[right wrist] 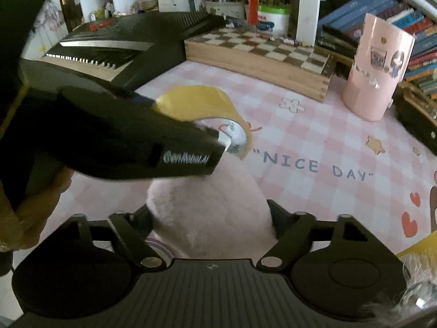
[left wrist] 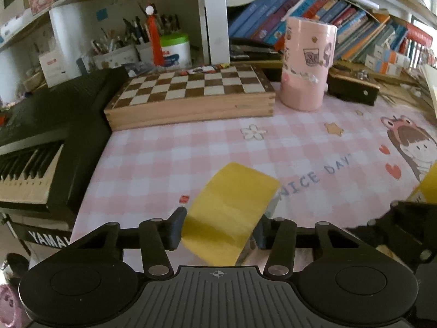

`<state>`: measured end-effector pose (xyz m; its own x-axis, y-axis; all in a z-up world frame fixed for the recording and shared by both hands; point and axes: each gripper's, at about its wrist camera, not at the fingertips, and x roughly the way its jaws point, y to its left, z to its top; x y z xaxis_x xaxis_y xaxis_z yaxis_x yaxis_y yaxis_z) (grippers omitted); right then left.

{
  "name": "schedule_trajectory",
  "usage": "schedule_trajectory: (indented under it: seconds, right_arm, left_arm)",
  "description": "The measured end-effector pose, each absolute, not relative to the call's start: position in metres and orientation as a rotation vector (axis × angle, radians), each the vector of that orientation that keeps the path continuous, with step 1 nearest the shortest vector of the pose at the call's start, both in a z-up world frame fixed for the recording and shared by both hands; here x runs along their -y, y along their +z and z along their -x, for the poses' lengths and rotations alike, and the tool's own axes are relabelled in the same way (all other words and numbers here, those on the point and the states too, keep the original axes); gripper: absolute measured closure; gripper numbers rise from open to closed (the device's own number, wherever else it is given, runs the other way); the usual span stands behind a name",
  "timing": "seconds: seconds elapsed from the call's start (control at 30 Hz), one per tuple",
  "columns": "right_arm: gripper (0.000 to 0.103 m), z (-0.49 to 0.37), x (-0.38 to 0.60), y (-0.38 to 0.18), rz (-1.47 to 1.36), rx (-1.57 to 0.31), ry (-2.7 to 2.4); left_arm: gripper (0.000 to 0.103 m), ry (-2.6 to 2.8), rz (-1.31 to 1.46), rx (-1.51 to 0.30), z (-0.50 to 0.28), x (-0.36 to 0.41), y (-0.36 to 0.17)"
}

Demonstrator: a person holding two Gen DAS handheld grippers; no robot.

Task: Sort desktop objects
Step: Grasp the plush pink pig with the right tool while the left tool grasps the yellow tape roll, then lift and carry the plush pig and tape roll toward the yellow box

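Left gripper [left wrist: 220,229] — jaws narrowed onto the yellow tape roll [left wrist: 229,213], low over the pink checked mat [left wrist: 164,150] | Right gripper [right wrist: 210,218] — jaws on either side of a fluffy pink plush [right wrist: 210,218], contact likely | Tip: confirm both grips before lifting, then carry toward the pink holder [left wrist: 308,65] without the two tools colliding.
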<state>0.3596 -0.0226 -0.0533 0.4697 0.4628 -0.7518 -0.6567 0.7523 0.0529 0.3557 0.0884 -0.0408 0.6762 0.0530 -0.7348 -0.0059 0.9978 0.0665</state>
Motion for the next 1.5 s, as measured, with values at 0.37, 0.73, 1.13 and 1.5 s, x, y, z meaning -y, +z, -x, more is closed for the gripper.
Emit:
schedule_trajectory:
  seconds: [0.37, 0.73, 1.13, 1.5]
  right_arm:
    - [0.034, -0.331, 0.048, -0.031, 0.189, -0.812, 0.652]
    - [0.034, -0.291, 0.067, -0.013, 0.148, -0.769, 0.560]
    - [0.034, -0.239, 0.075, -0.002, 0.131, -0.749, 0.529]
    - [0.033, -0.183, 0.073, 0.001, 0.107, -0.755, 0.520]
  left_arm:
    - [0.067, 0.093, 0.090, -0.742, -0.306, -0.110, -0.012]
    - [0.085, 0.079, 0.102, -0.676, -0.251, -0.113, 0.006]
    - [0.089, 0.081, 0.102, -0.648, -0.184, -0.116, 0.012]
    - [0.089, 0.065, 0.126, -0.645, -0.123, -0.127, 0.015]
